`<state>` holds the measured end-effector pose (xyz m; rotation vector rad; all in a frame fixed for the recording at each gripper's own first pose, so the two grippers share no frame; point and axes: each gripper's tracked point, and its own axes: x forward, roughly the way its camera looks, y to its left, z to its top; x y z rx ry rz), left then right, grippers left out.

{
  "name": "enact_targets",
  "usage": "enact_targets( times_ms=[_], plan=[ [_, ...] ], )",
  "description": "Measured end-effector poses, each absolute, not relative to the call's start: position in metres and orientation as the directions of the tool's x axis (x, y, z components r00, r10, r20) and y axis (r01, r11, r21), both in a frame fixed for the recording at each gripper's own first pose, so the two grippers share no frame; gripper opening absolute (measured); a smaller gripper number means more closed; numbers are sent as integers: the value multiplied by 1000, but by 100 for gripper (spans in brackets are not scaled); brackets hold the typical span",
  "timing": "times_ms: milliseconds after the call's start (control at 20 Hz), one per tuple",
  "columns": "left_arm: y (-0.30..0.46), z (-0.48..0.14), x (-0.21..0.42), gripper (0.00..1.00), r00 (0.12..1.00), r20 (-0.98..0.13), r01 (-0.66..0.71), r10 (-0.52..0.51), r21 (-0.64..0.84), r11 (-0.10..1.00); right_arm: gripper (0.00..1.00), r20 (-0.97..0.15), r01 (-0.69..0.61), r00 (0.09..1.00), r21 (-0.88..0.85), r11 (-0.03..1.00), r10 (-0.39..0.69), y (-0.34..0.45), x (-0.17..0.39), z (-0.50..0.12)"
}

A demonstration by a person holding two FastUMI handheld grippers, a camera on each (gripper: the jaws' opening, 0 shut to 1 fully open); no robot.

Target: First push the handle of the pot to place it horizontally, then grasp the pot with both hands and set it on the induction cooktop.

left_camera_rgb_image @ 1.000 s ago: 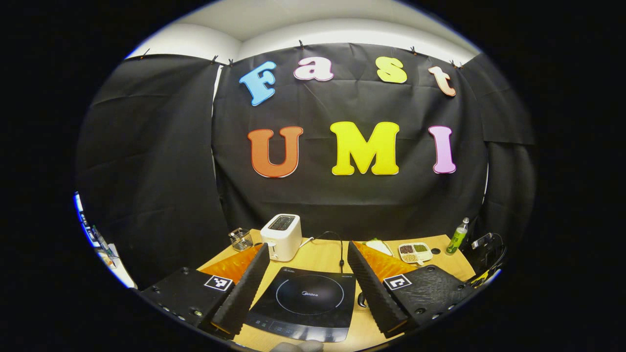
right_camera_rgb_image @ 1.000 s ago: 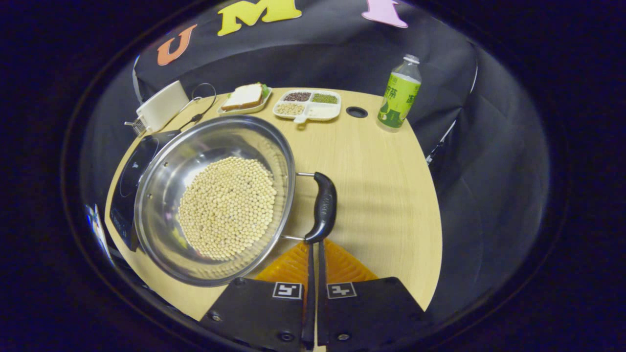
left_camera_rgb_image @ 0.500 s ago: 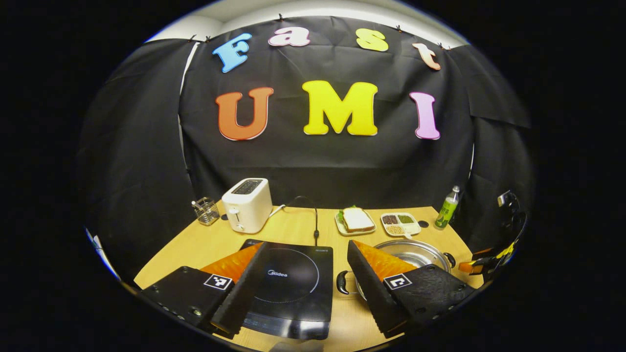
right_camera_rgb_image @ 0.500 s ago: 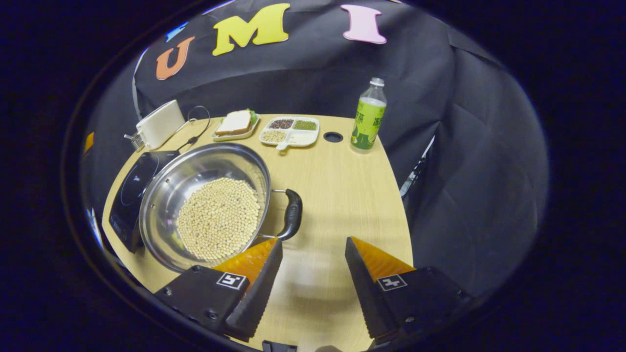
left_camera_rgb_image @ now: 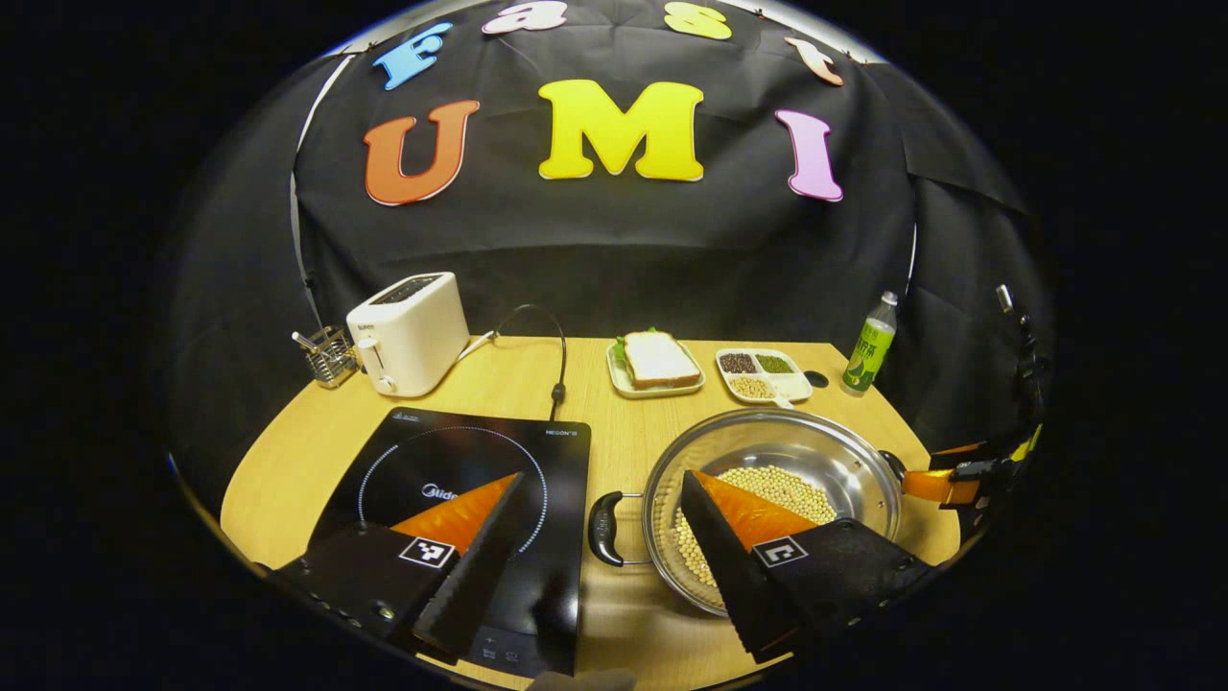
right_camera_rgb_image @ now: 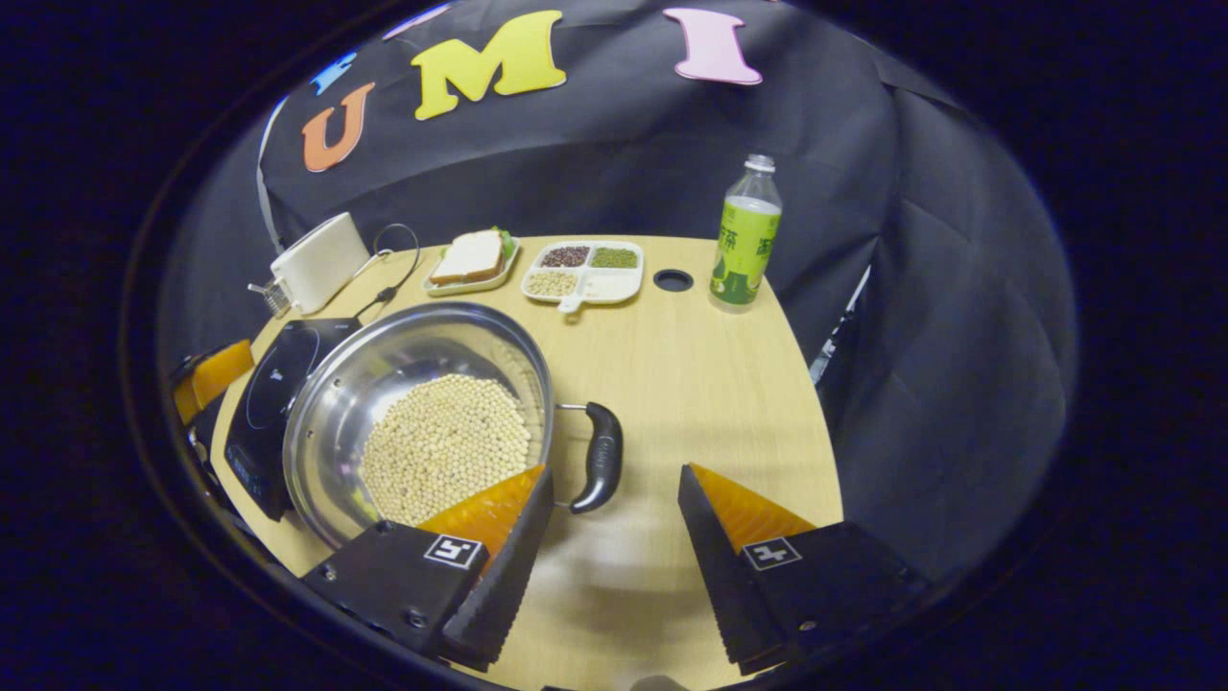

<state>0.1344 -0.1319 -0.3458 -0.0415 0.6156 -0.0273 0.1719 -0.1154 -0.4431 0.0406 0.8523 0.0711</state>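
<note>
Right tool (right_camera_rgb_image: 614, 494) open, pot (right_camera_rgb_image: 422, 422) handle (right_camera_rgb_image: 602, 457) just ahead-left.

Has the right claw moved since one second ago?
Yes. The right claw has drawn back from the pot handle and opened; the bottle now looks farther off.

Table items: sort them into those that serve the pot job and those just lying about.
Job:
steel pot of pale beans
its black side handles
black induction cooktop

Lying about:
white toaster
sandwich plate
divided grain dish
green bottle
wire basket
</note>
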Motion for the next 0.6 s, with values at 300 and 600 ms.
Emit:
enact_targets(
  times_ms=[300, 600],
  plan=[
    [-148, -388, 139, 96, 772, -634, 19, -45, -47, 999, 82, -739, -47, 673, -10, 999, 25, -123, 192, -447],
    [-151, -412, 142, 96, 738, -674, 8, -29, -35, 999, 82, -747, -27, 665, -31, 999, -5, -127, 197, -455]
  ],
)
